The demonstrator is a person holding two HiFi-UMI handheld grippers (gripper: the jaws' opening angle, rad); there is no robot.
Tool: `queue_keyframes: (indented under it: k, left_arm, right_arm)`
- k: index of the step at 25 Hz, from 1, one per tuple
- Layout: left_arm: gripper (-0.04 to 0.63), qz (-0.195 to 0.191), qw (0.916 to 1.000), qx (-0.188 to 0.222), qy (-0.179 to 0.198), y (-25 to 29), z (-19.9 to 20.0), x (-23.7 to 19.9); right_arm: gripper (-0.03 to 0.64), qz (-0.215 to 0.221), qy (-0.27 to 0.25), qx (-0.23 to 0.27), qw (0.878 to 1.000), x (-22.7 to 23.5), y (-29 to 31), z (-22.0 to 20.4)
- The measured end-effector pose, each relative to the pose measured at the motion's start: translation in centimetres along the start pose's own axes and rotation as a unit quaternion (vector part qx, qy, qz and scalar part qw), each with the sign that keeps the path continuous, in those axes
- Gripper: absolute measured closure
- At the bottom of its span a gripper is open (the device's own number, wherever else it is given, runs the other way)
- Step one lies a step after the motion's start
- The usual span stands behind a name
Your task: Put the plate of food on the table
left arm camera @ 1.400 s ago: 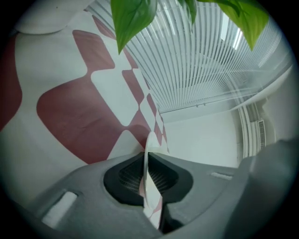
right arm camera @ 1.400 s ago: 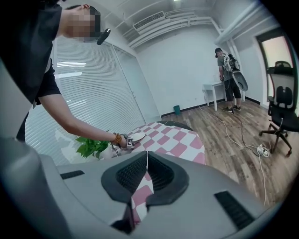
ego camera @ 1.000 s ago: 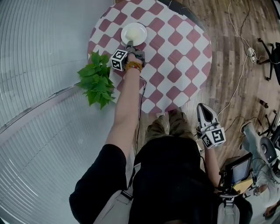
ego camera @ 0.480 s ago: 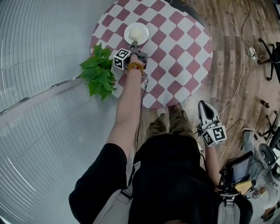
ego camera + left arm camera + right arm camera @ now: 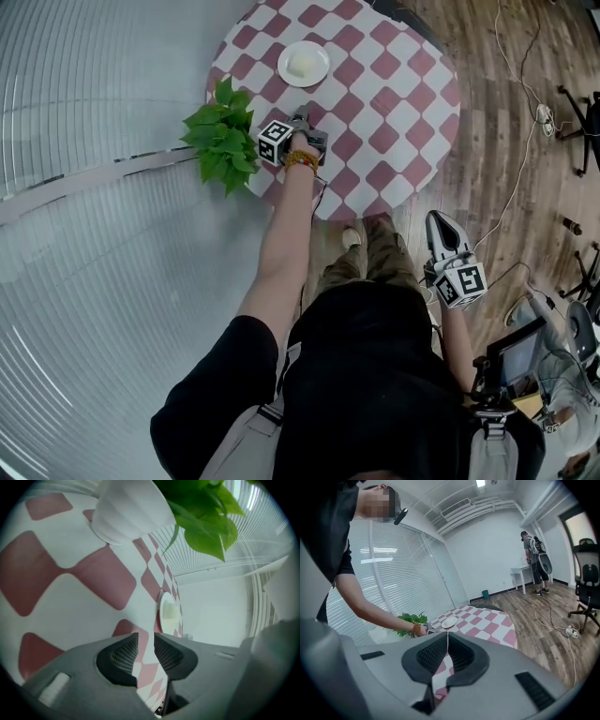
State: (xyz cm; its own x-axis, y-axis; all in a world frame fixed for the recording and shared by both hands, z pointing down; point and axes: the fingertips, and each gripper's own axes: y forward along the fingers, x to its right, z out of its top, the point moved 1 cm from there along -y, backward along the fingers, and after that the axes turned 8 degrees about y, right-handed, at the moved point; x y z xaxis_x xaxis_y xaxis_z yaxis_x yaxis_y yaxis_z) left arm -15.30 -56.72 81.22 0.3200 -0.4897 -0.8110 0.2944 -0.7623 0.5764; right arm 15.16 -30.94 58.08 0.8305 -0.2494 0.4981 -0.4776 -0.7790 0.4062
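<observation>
A white plate [image 5: 303,64] with a pale yellow piece of food rests flat on the round red-and-white checked table [image 5: 394,103], at its far side. My left gripper [image 5: 301,119] hovers over the table's near left part, a short way back from the plate, open with nothing between its pads. In the left gripper view the plate [image 5: 168,613] lies ahead beyond the parted pads [image 5: 125,654]. My right gripper [image 5: 439,222] hangs off the table by the person's right side, shut and empty. From the right gripper view the plate [image 5: 449,622] shows on the table [image 5: 492,620].
A leafy green plant [image 5: 223,136] in a white pot [image 5: 129,513] stands at the table's left edge, close to my left gripper. White cables [image 5: 511,178] run over the wooden floor. An office chair [image 5: 587,588] and a standing person [image 5: 536,564] are far to the right.
My left gripper has drawn back from the plate's rim toward the person, and the plate stays on the table. The right gripper has hardly moved.
</observation>
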Motion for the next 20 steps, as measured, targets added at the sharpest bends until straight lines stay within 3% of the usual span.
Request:
queue_keyframes:
  k: [6,13,20]
  left_arm:
    - [0.508,0.01,0.9997,-0.004,-0.023,-5.6,-3.2,-3.8]
    - [0.508,0.016,0.9996,-0.025,-0.004,-14.6,-6.9,-9.2]
    - [0.508,0.011,0.9915,-0.102,0.079,-26.4,-12.8,-14.9]
  right_arm:
    - [0.603,0.014,-0.007,0.013,1.0,-1.5,-0.8,0.2]
    - [0.604,0.038,-0.022,0.01,0.999,-4.4,-2.0,-2.0]
    - [0.603,0.096,-0.033,0.0,0.995,-9.7,-3.2,-3.7]
